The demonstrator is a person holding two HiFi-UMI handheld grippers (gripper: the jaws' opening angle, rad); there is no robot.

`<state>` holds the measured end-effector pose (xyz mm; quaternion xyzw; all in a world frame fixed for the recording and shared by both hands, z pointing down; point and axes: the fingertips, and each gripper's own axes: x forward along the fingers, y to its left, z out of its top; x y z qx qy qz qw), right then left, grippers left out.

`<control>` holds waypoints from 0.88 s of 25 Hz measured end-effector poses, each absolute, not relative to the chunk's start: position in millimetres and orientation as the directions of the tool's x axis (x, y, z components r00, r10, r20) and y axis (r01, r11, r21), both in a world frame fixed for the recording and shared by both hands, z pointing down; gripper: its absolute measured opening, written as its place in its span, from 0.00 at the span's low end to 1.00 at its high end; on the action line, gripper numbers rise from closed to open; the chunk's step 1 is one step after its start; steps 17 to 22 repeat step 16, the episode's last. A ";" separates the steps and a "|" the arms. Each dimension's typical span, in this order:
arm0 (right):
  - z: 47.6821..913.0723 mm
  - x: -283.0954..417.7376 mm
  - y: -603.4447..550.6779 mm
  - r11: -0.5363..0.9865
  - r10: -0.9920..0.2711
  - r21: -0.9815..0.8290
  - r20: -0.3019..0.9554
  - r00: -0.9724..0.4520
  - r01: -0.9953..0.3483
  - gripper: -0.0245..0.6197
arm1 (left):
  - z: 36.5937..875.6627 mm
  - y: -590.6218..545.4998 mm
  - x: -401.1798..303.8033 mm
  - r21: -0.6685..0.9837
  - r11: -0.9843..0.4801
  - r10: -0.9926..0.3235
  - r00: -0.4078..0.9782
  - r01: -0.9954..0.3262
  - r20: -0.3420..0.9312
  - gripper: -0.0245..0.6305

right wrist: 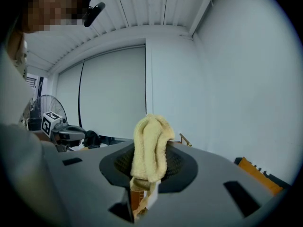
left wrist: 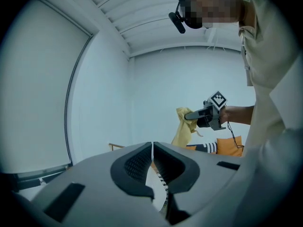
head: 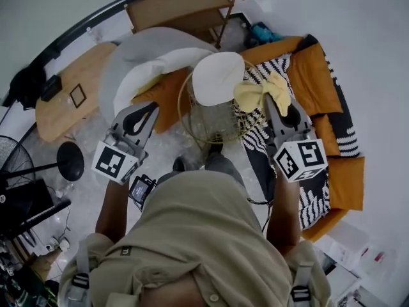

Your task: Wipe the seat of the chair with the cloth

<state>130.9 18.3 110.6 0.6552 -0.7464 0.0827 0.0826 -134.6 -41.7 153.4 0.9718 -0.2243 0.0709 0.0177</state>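
Your right gripper [right wrist: 149,163] is clamped on the cloth [right wrist: 150,136], pale yellow terry bunched over the jaws. Your left gripper [left wrist: 152,150] is pressed together on nothing. From the head view, the cloth sits at the right rim of the chair [head: 192,123], with open room between both grippers. The seat [head: 217,77] is round, white and smooth in a gold wire shell.

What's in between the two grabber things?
The chair, with its white seat, sits between the left gripper and the right gripper, which holds the cloth. The head view shows it.
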 end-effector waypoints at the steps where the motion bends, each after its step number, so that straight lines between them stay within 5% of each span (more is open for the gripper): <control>1: 107.2 129.1 21.3 0.124 -0.966 -0.014 0.228 -0.124 -0.992 0.19 | 153.5 -39.4 -136.9 0.004 -0.901 -0.428 0.891 -0.434 0.151 0.08; 22: 78.3 115.1 69.3 0.066 -0.980 -0.009 0.190 -0.066 -0.998 0.19 | 139.3 -6.0 -153.4 -0.005 -0.917 -0.396 0.911 -0.398 0.119 0.08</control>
